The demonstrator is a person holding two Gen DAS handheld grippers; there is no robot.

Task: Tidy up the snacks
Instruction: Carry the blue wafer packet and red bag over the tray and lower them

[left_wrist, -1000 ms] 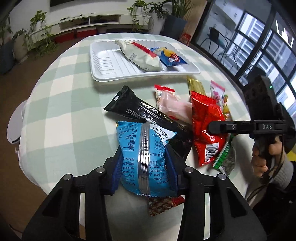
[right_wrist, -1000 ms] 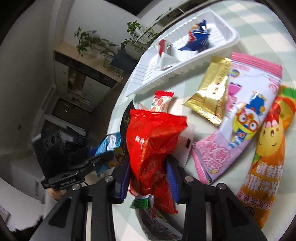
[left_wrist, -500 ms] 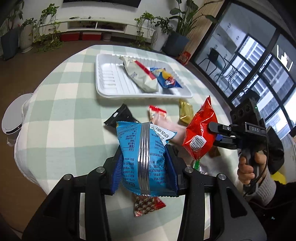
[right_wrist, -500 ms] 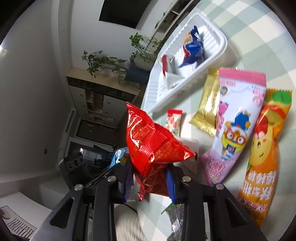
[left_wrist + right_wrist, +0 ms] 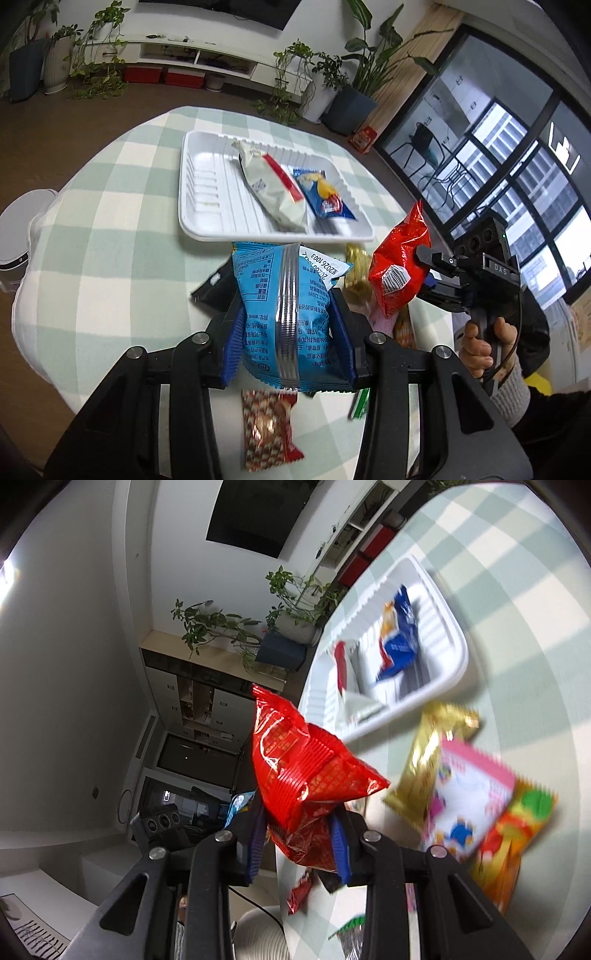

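Above the checked tablecloth's near edge, left gripper grips a blue snack bag; right gripper clamps a red bag, now lifted higher toward the white tray.

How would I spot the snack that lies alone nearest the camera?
Start at the white tray on the checked table. Come toward the camera, past the blue packet in the left gripper. Beneath lies a small red-and-white patterned packet, apart from the pile.
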